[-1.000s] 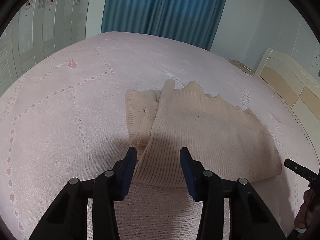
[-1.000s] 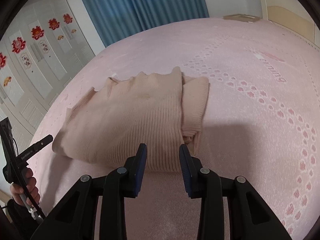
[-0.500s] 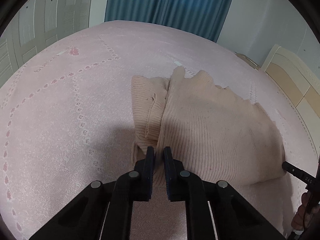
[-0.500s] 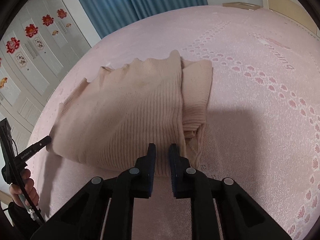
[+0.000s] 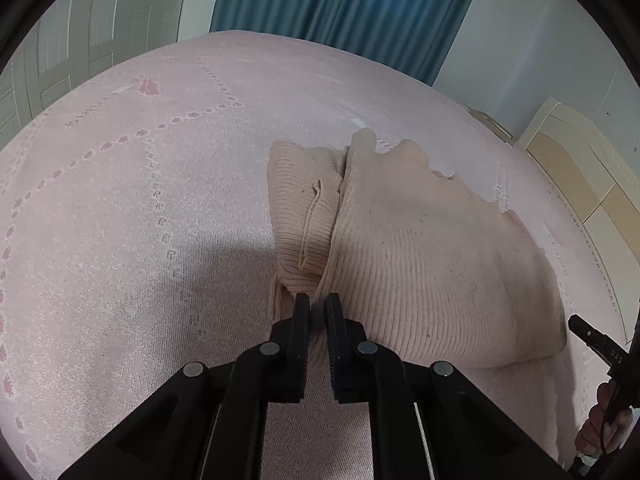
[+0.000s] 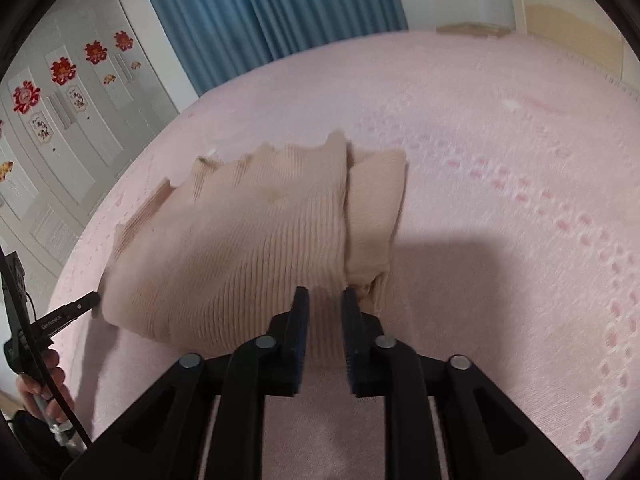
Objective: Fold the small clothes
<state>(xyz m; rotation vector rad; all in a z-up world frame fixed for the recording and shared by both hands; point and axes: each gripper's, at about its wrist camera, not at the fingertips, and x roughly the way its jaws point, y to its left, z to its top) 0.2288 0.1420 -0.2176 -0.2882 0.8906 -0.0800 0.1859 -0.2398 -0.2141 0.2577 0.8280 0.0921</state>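
**A:** Left wrist view first, biggest thing down: what do you make of it?

**B:** Pink bed (image 5: 168, 208) fills the frame, blue curtain (image 5: 340, 12) behind it. On the bed lies the beige knit sweater (image 5: 432, 264), already doubled over, with a narrower folded part showing on its left side. The left tongs (image 5: 317, 320) sit at its near edge, clenched on a pinch of the knit.

**A:** And the right wrist view?

**B:** Same sweater (image 6: 240, 248), blurred a little. The right tongs (image 6: 325, 320) are at the near hem, jaws a bit wider apart than the left pair, with ribbed fabric between them. It reads as a grip, though I cannot see how many layers are caught.

**A:** What could go wrong?

**B:** I'd judge 2 risks. If either pair has only the top layer, lifting would peel the fold open instead of carrying it over. And the loose knit stretches, so uneven pull from the 2 sides could skew the hem or let it slip out.

**A:** Pose of the hands?

**B:** Both tongs come in low and nearly flat to the bed, pointing away from the person, at opposite ends of the near edge. The other hand (image 5: 604, 420) shows at the frame's right edge, holding its handle.
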